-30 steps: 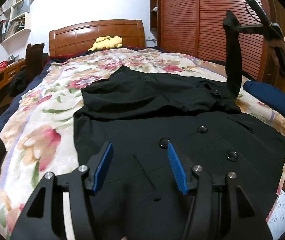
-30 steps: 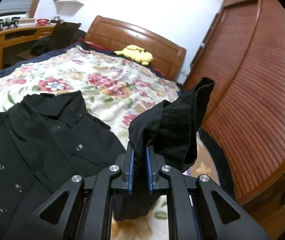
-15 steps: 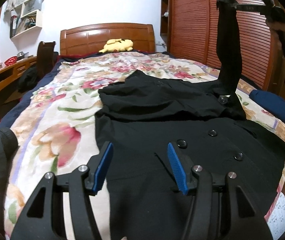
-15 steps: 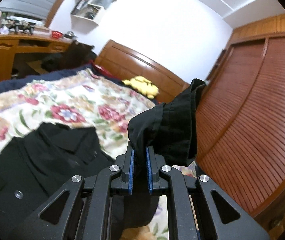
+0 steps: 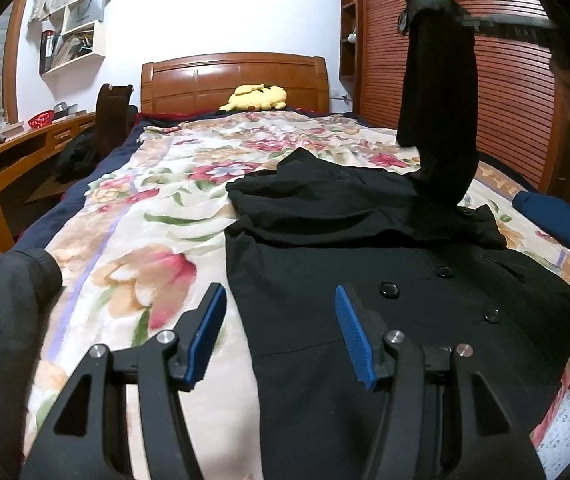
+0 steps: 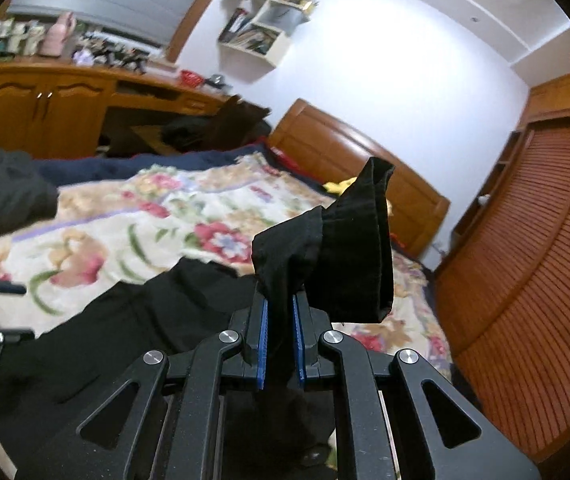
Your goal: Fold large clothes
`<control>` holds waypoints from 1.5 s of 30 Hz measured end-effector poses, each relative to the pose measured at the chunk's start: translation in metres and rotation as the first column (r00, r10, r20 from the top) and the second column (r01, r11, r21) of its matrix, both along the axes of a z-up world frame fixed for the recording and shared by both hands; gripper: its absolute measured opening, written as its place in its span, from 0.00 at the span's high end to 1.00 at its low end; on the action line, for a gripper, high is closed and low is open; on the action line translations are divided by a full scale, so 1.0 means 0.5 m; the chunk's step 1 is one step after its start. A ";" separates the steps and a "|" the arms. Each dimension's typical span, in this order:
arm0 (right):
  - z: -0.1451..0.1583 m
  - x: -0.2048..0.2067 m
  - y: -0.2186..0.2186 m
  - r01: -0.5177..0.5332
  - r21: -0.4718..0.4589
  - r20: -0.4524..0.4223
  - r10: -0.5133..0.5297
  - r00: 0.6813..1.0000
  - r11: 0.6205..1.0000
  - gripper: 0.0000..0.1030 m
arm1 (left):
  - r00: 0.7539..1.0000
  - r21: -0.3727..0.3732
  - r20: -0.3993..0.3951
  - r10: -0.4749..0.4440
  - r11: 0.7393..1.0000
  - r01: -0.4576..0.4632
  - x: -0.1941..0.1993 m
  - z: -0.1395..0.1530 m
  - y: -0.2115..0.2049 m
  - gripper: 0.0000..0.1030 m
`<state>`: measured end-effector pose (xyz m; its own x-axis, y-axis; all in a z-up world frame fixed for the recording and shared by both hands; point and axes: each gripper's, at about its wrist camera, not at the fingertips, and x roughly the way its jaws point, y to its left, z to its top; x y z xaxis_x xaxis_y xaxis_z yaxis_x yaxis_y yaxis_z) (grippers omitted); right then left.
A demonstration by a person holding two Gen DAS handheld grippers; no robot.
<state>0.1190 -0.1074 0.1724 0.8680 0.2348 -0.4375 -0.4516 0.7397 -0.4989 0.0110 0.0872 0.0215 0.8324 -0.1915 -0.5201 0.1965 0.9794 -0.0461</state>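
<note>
right gripper (image 6: 281, 334) pinches coat sleeve (image 6: 325, 256) aloft (left gripper (image 5: 279, 334) gapes empty).

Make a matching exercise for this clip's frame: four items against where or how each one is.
1. long black buttoned coat
2. black coat sleeve
3. yellow plush toy
4. left tongs

A. open, holding nothing
B. spread flat on the floral bedspread
C. by the wooden headboard
D. lifted, clamped in the right tongs

Pairs: 1-B, 2-D, 3-C, 4-A
</note>
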 end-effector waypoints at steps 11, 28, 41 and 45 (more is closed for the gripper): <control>-0.108 -0.025 0.007 -0.044 0.053 -0.172 0.053 0.984 0.998 0.92 | 1.000 -0.006 -0.007 0.022 1.000 -0.022 0.005 -0.004 0.016 0.46; -0.226 -0.101 -0.037 -0.010 0.308 -0.356 0.124 0.926 0.951 0.60 | 0.999 -0.006 -0.020 0.032 0.999 -0.032 0.011 -0.012 0.021 0.46; -0.342 -0.096 -0.174 0.157 0.270 -0.411 -0.034 0.911 0.950 0.52 | 0.999 -0.025 -0.049 0.021 0.999 -0.022 0.010 -0.028 0.019 0.46; -0.372 -0.072 -0.231 0.216 0.227 -0.414 -0.107 0.904 0.950 0.52 | 0.998 -0.030 -0.063 -0.010 1.000 0.008 0.010 -0.032 -0.003 0.46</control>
